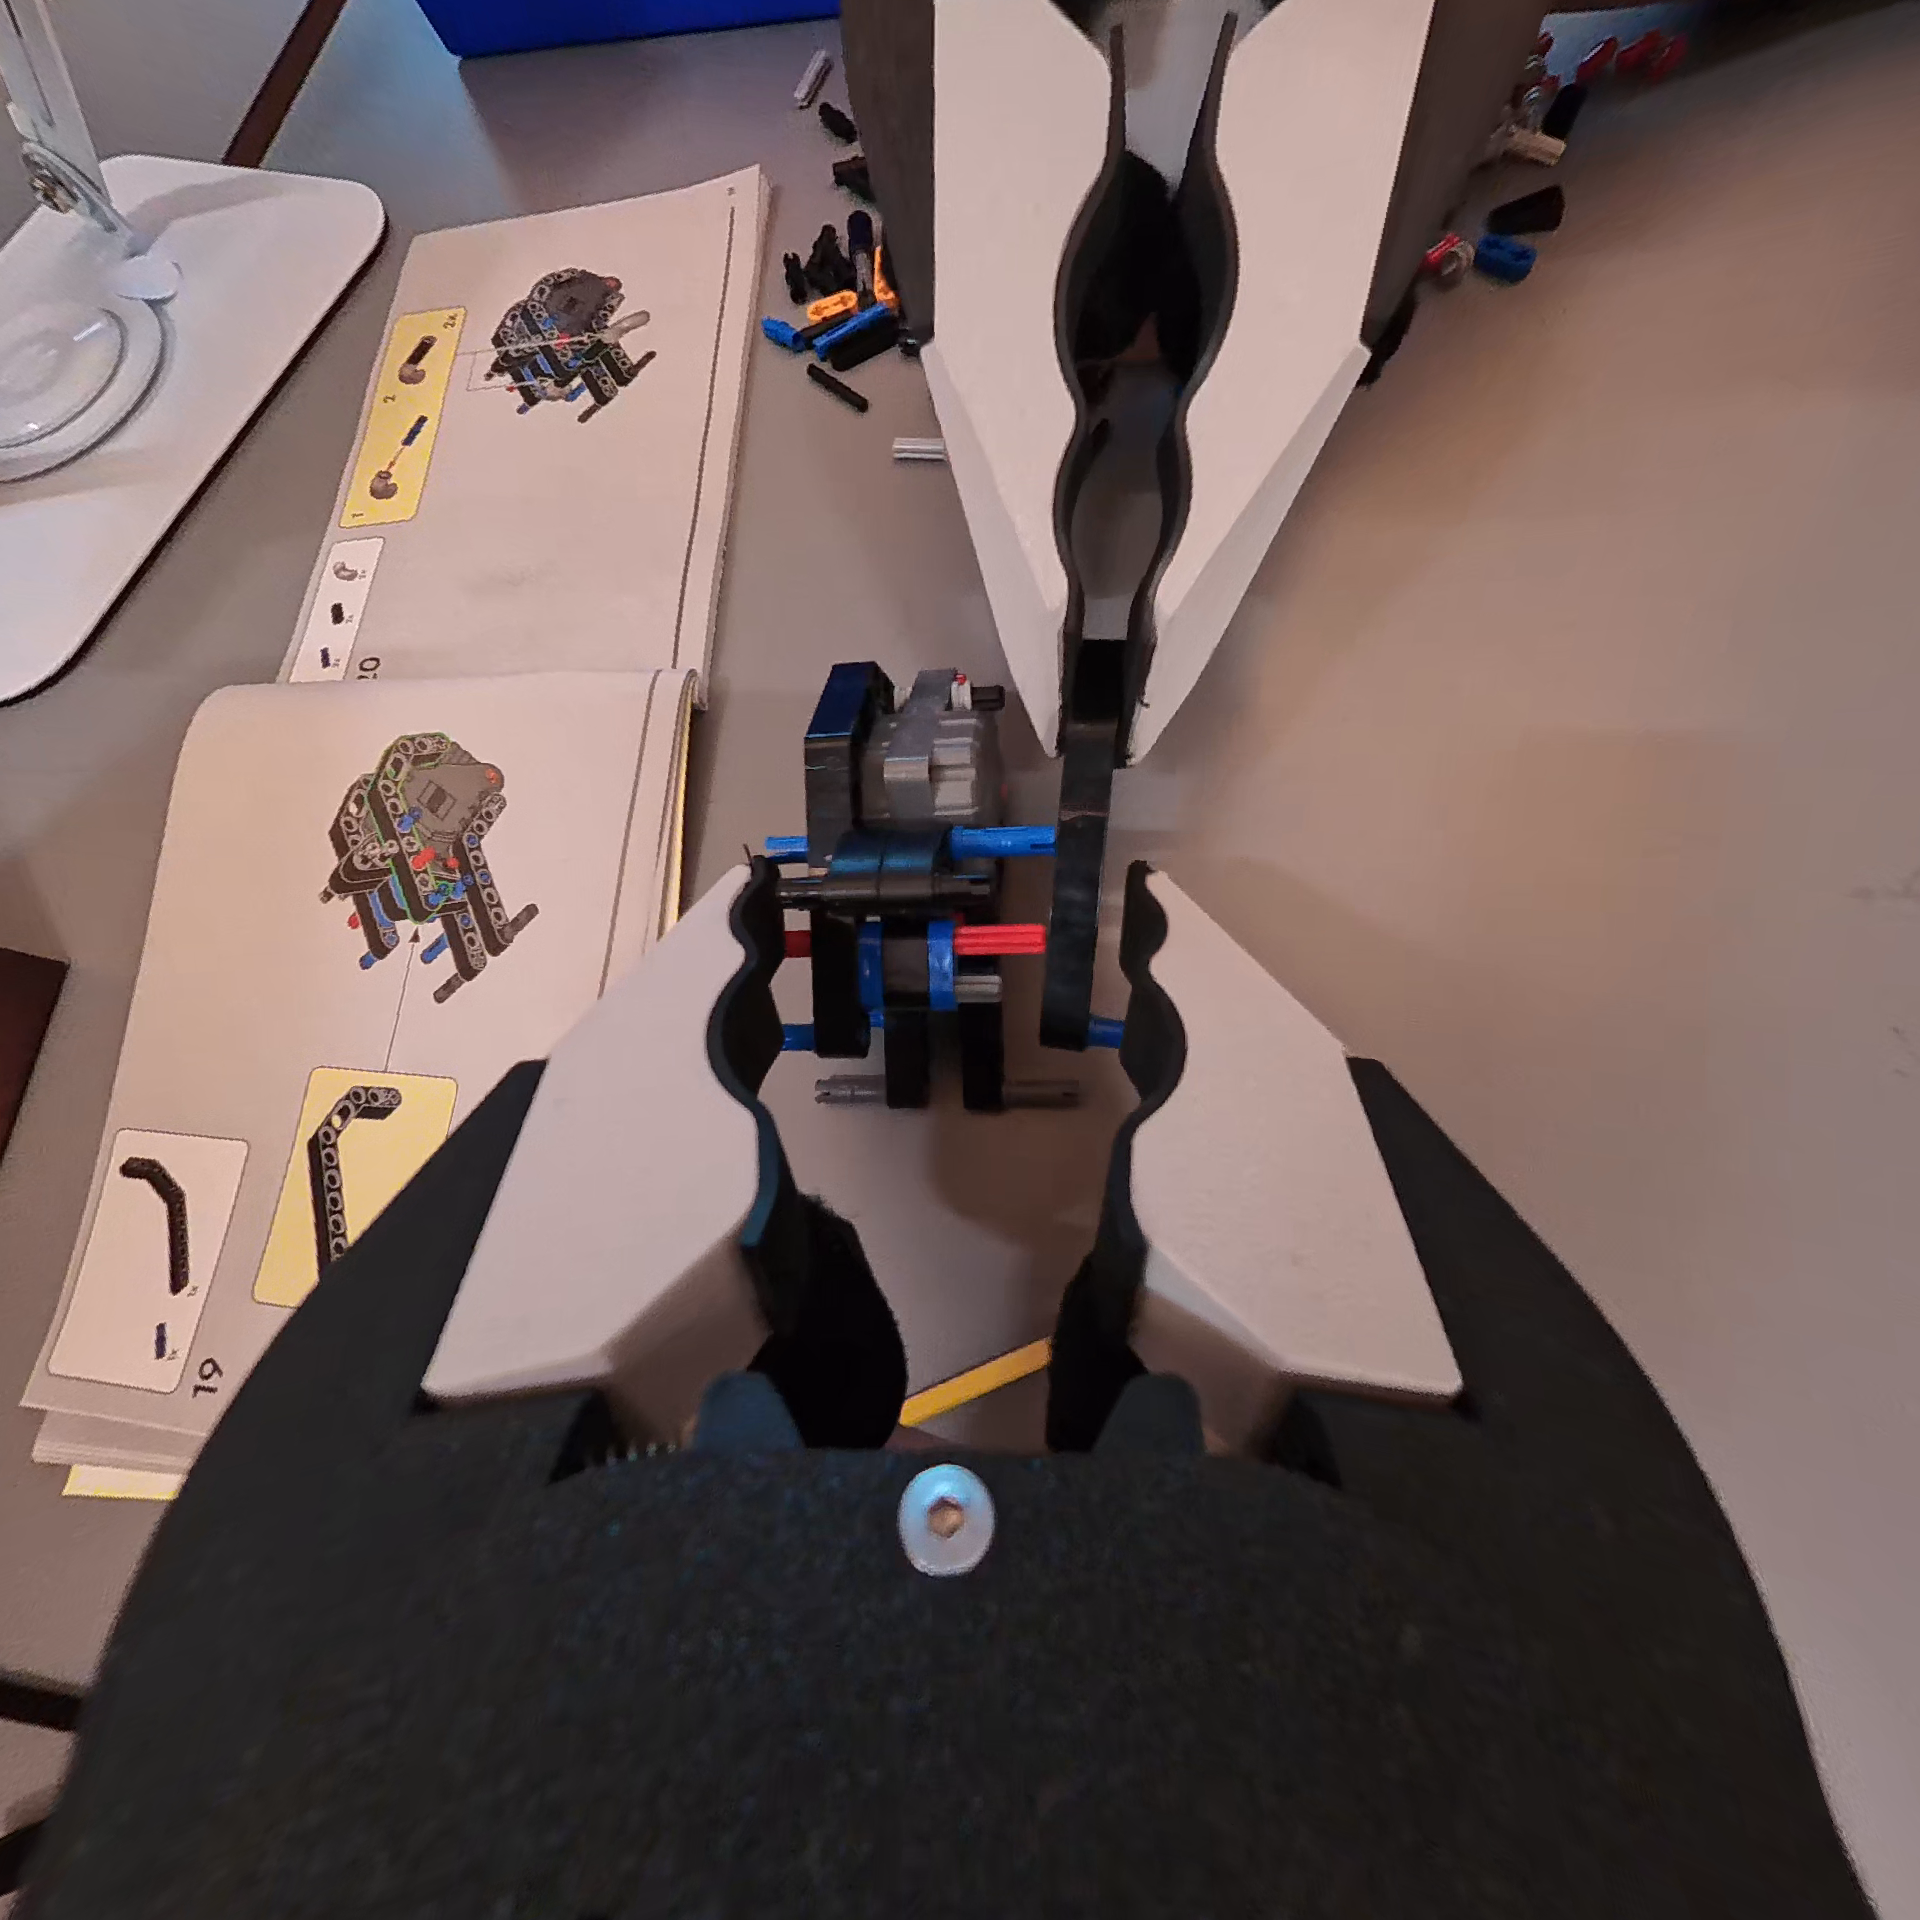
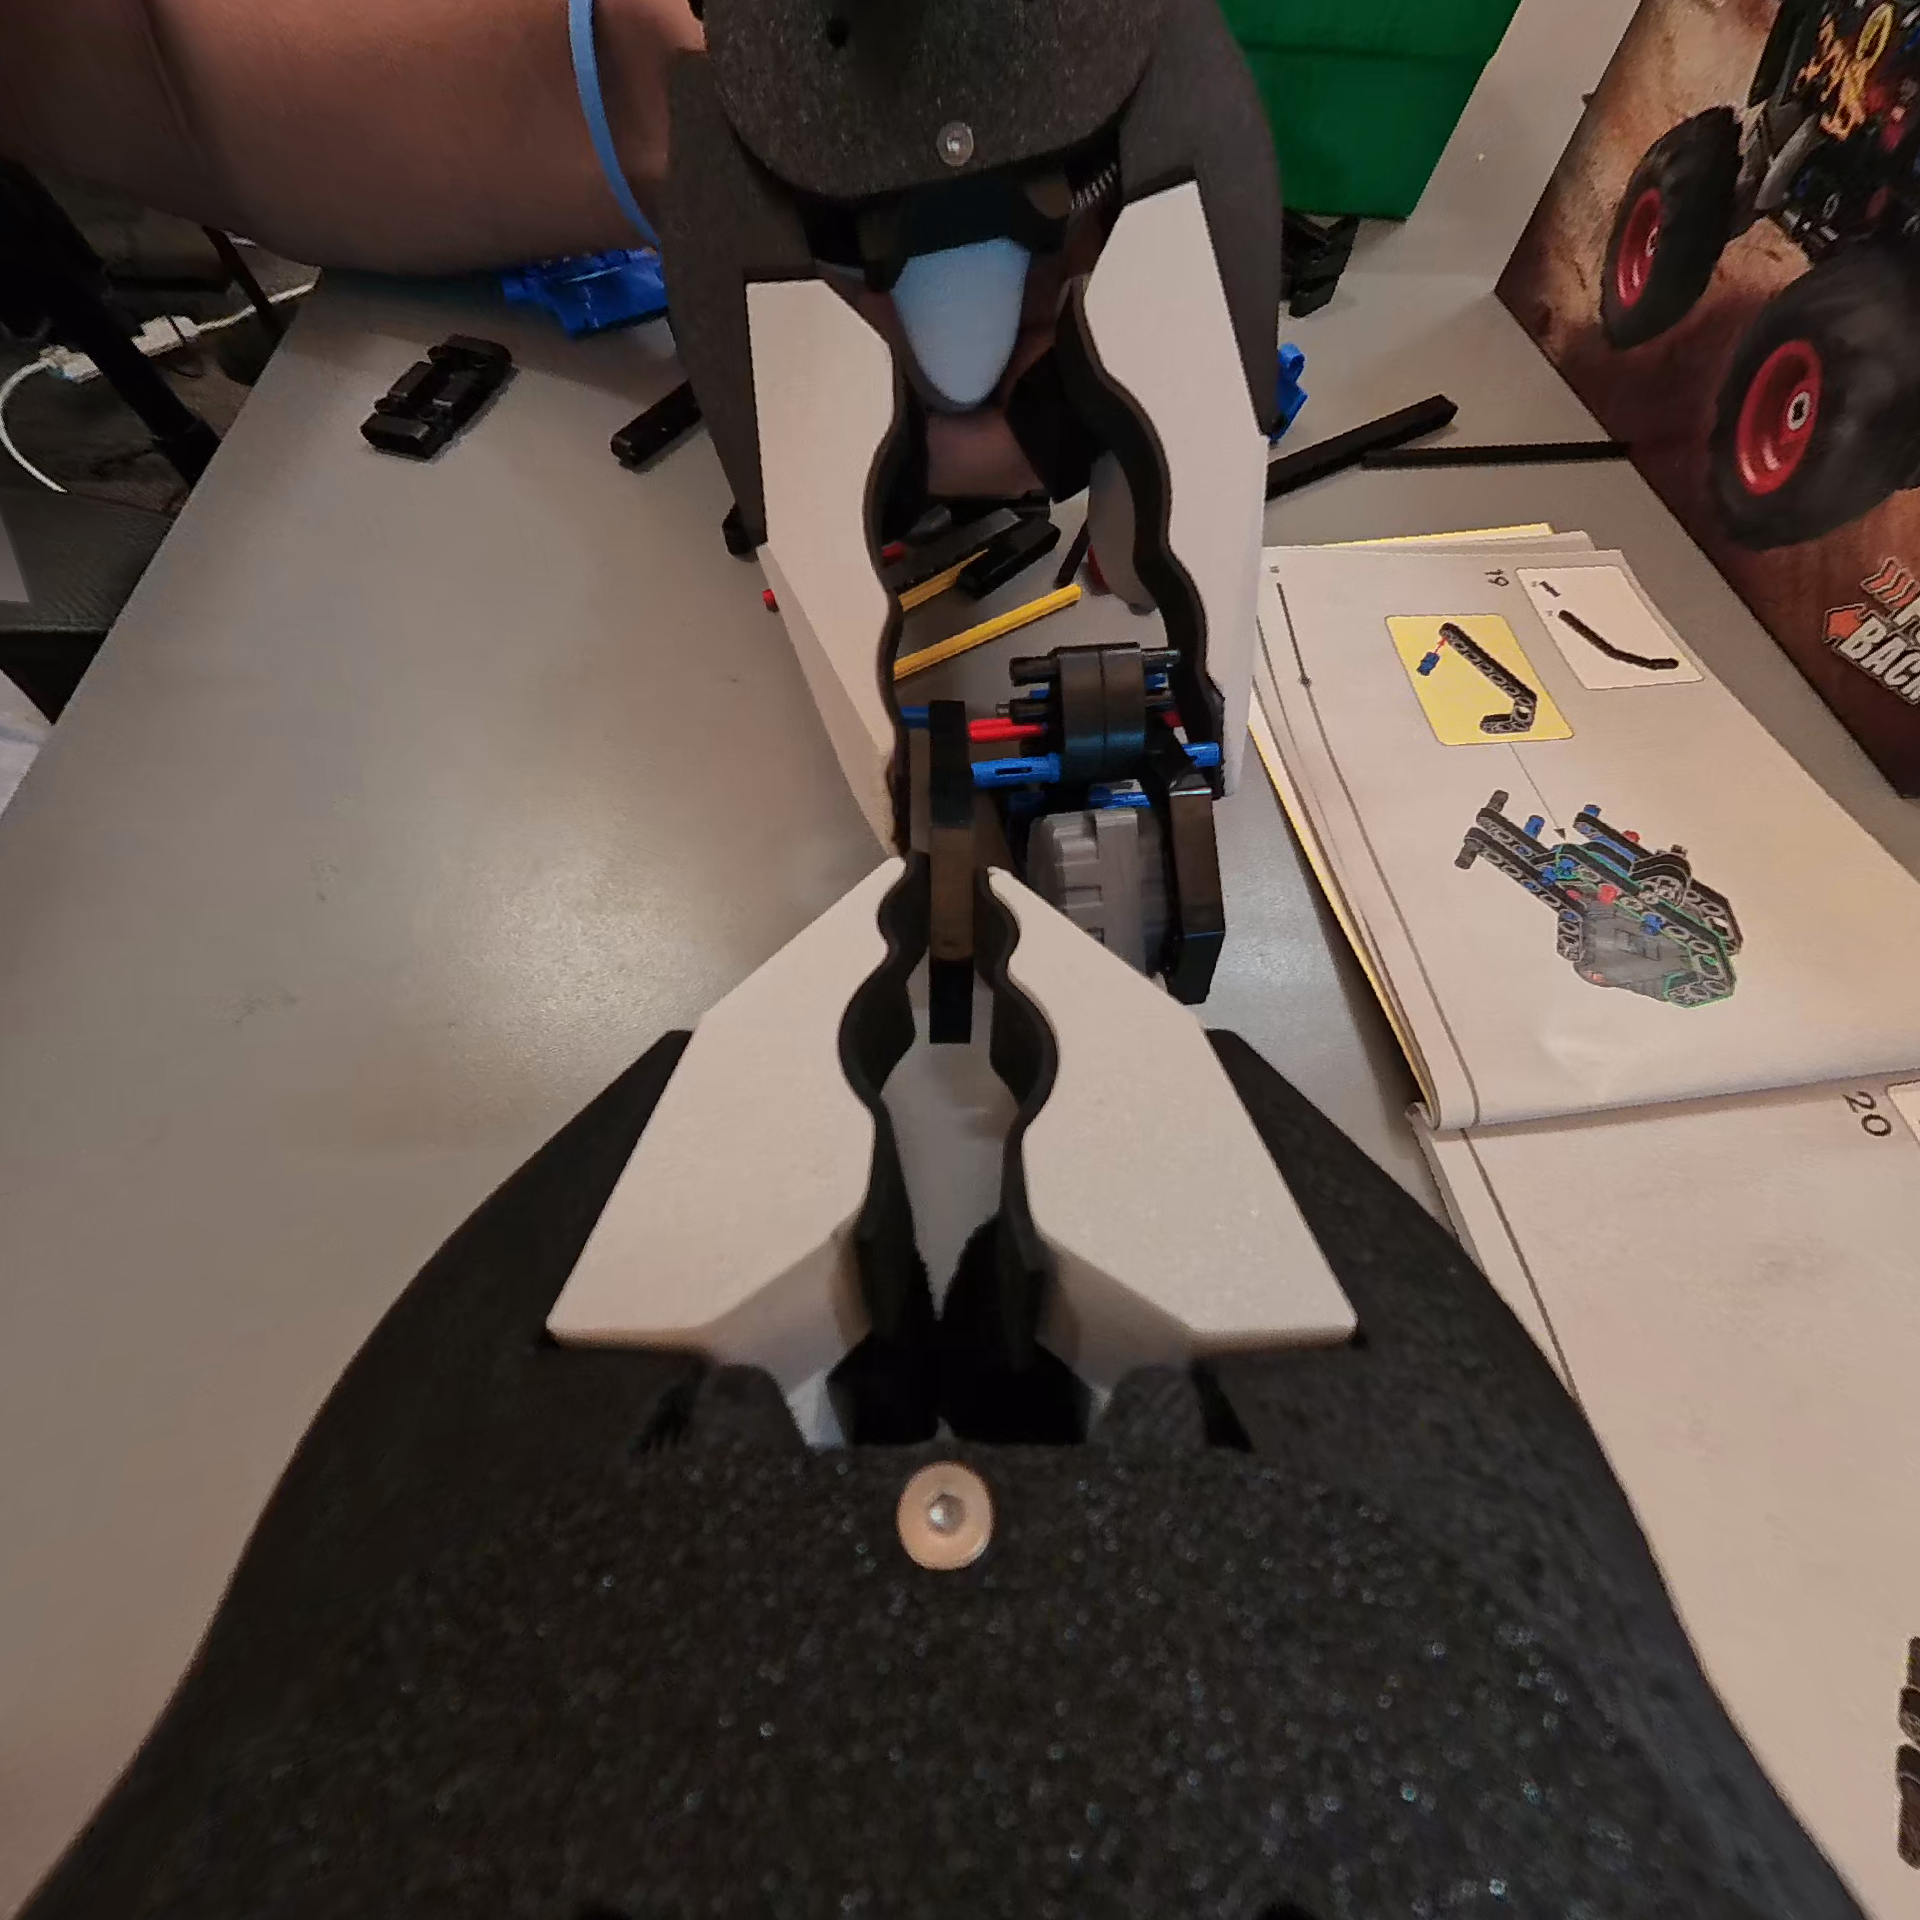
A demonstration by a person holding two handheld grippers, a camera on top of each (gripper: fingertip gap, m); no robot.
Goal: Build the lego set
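A partly built lego assembly (image 1: 904,914) of black beams, blue and red pins and a grey block stands on the grey table. My left gripper (image 1: 945,894) is open and straddles it; its left finger touches a black pin end, and its right finger stands apart. My right gripper (image 1: 1091,727) comes from the far side, shut on a black angled beam (image 1: 1075,883). The beam is held on edge against the tips of the assembly's blue and red pins. In the right wrist view, my right gripper (image 2: 951,878) grips the beam (image 2: 951,831) beside the assembly (image 2: 1101,748), with the left gripper (image 2: 1060,779) beyond.
An open instruction booklet (image 1: 468,831) lies left of the assembly and also shows in the right wrist view (image 2: 1558,831). Loose parts (image 1: 831,301) lie beyond it, and more (image 2: 987,561) with a yellow axle (image 2: 987,634). The set's box (image 2: 1766,312) and a white lamp base (image 1: 156,364) stand at the edges. Both grippers' tips are close together, under 4 cm apart.
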